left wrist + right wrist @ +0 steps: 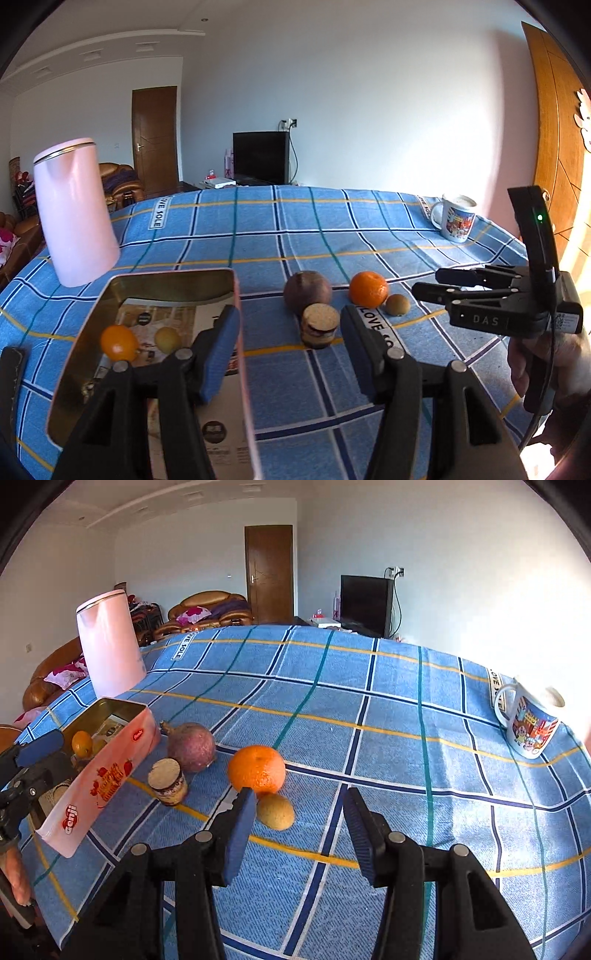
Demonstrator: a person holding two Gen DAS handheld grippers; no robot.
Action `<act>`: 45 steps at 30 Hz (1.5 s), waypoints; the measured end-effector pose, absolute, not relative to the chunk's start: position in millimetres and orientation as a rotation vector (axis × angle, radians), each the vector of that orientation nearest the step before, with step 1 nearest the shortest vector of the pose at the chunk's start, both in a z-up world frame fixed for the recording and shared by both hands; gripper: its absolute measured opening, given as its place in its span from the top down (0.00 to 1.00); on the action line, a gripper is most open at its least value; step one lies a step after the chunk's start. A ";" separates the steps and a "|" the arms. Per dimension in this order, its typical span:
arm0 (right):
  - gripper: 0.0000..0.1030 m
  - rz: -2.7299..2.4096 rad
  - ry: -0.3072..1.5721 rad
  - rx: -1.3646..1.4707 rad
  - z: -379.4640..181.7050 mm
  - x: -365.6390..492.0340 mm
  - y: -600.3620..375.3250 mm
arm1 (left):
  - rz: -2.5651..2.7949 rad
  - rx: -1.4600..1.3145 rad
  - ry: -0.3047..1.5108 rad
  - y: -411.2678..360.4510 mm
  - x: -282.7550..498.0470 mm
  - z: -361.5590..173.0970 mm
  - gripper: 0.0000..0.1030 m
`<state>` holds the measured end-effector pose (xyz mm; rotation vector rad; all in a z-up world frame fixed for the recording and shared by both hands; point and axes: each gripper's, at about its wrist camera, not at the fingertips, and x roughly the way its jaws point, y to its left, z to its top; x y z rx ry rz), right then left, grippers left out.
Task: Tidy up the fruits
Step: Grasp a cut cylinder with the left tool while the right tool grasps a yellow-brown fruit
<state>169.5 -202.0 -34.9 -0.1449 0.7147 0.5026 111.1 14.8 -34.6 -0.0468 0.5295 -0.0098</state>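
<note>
A pink tin box lies open on the blue checked cloth with a small orange fruit and a yellowish fruit inside. Beside it stand a purple round fruit, an orange, a small brown fruit and a cork-lidded jar. My left gripper is open and empty, its left finger over the tin. My right gripper is open and empty, just before the brown fruit.
A tall pink kettle stands at the back left. A printed mug stands at the far right near the table's edge. Sofas, a door and a television lie beyond the table.
</note>
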 end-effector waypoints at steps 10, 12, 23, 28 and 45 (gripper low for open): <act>0.53 0.560 0.835 -0.161 -58.3 189.1 -183.6 | -0.032 -0.012 0.604 -7.8 141.0 -41.7 0.43; 0.62 0.573 0.874 -0.159 -63.8 194.2 -181.3 | -0.037 0.000 0.608 -11.3 143.4 -41.7 0.43; 0.71 0.546 0.799 -0.111 -51.6 185.8 -199.2 | -0.054 -0.010 0.696 -17.3 169.1 -56.4 0.43; 0.71 0.536 0.766 -0.103 -47.4 183.3 -203.3 | -0.047 0.010 0.744 -23.1 179.9 -62.0 0.43; 0.71 0.549 0.740 -0.071 -44.9 182.0 -205.9 | -0.040 -0.016 0.819 -18.6 198.1 -71.8 0.64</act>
